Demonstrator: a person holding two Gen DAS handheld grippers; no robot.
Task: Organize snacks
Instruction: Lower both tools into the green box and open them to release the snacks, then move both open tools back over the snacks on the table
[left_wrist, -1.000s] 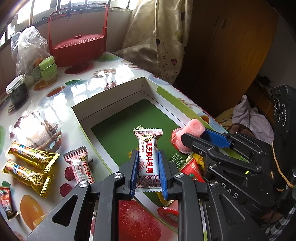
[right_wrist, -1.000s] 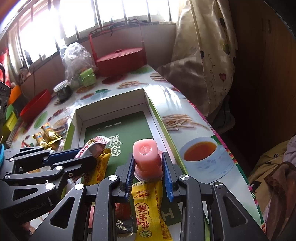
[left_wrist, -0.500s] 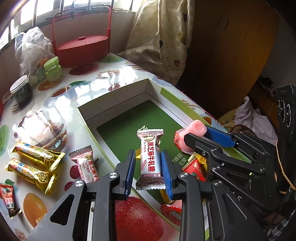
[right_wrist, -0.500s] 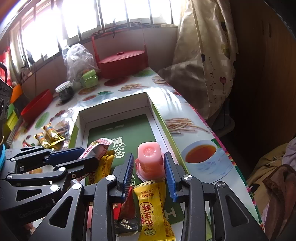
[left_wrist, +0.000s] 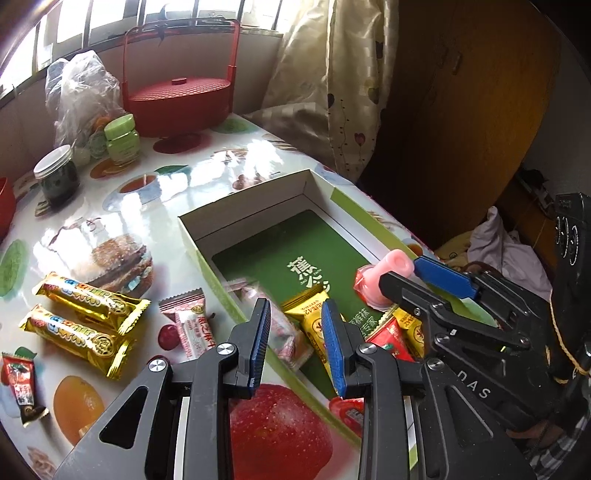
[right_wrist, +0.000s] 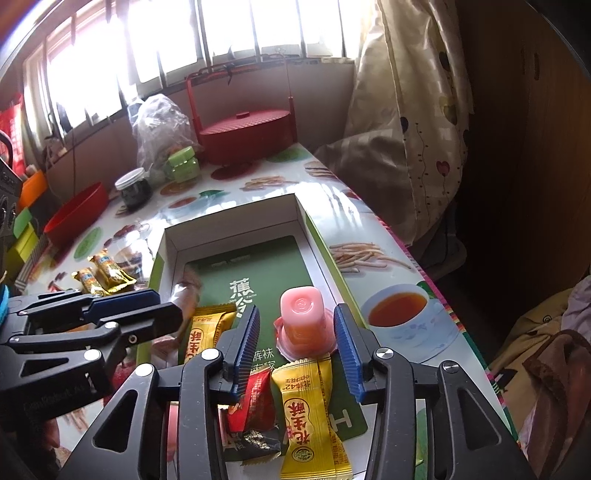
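Note:
An open box (left_wrist: 243, 195) with a green floor lies on the fruit-print table. My left gripper (left_wrist: 295, 343) hangs open over its near left wall. A white-and-red candy (left_wrist: 275, 325), blurred, is below and between its fingers, free of the pads. My right gripper (right_wrist: 295, 325) is over the box's near right part and its jaws are opening. Between them a pink jelly cup (right_wrist: 301, 317) stands on the box floor, with a gap to the pads. Yellow candies (right_wrist: 310, 406) and a red one (right_wrist: 255, 398) lie in the box.
On the table left of the box lie two gold bars (left_wrist: 88, 302), a white-and-red candy (left_wrist: 192, 328) and a small red candy (left_wrist: 22, 387). A red basket (left_wrist: 181, 103), jars (left_wrist: 57, 177), a plastic bag (left_wrist: 81, 96) and a red bowl (right_wrist: 77, 214) stand farther back.
The left jaws have spread and the white-and-red candy has dropped from them toward the box. The right jaws have widened off the pink jelly cup, which sits lower now.

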